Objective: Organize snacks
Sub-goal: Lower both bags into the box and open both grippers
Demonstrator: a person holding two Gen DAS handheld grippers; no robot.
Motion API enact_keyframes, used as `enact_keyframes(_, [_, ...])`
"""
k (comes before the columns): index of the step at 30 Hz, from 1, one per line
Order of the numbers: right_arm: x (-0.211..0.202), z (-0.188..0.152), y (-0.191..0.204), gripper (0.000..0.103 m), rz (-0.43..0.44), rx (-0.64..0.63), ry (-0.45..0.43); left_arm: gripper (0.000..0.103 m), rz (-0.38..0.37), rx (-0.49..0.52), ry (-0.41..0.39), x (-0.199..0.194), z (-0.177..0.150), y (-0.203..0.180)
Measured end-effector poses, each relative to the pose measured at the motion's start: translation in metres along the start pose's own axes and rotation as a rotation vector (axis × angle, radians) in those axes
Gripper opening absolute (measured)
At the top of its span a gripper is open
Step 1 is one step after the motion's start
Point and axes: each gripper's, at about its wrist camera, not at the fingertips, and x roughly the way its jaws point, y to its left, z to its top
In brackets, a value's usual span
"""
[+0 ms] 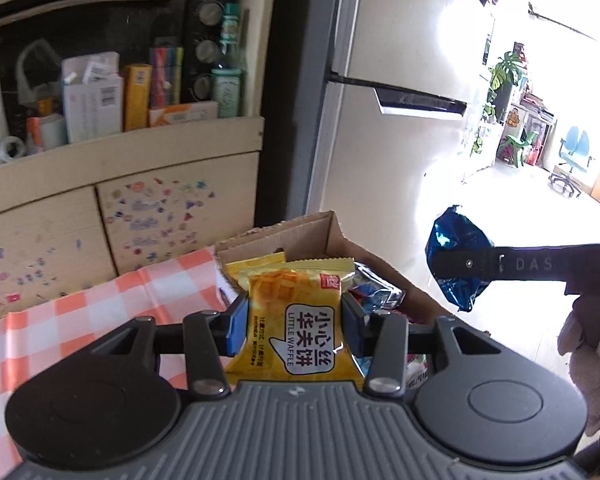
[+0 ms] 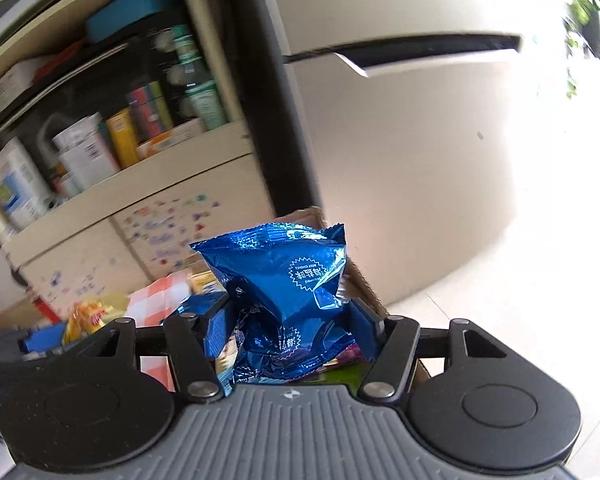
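Note:
My left gripper (image 1: 294, 326) is shut on a yellow waffle packet (image 1: 296, 328), held above the orange-checked tablecloth (image 1: 100, 312) in front of an open cardboard box (image 1: 300, 236). The box holds more yellow packets (image 1: 260, 266) and a foil-wrapped snack (image 1: 374, 290). My right gripper (image 2: 286, 328) is shut on a shiny blue foil packet (image 2: 284, 276). In the left wrist view that blue packet (image 1: 458, 248) hangs to the right of the box, pinched by the right gripper's black finger (image 1: 512, 266), with a person's hand (image 1: 592, 356) behind it.
A beige cabinet with a cluttered shelf (image 1: 112, 92) of boxes and bottles stands behind the table. A tall pale fridge (image 1: 396, 60) is to the right, with bright floor (image 1: 520, 220) beyond. Yellow snack packets (image 2: 90, 316) lie on the cloth at left in the right wrist view.

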Motion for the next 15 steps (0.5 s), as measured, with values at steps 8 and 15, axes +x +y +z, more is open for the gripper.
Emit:
enact_keyframes(8, [0.015,0.000,-0.013,0.067,-0.047,0.104,0.058,0.046,-0.020,-0.004,0.054,0.046,-0.003,-0.023])
enact_keyframes(15, [0.027,0.000,-0.018,0.070,-0.097,0.136,0.094,0.051,0.002,-0.011,0.092,0.079,-0.006,-0.038])
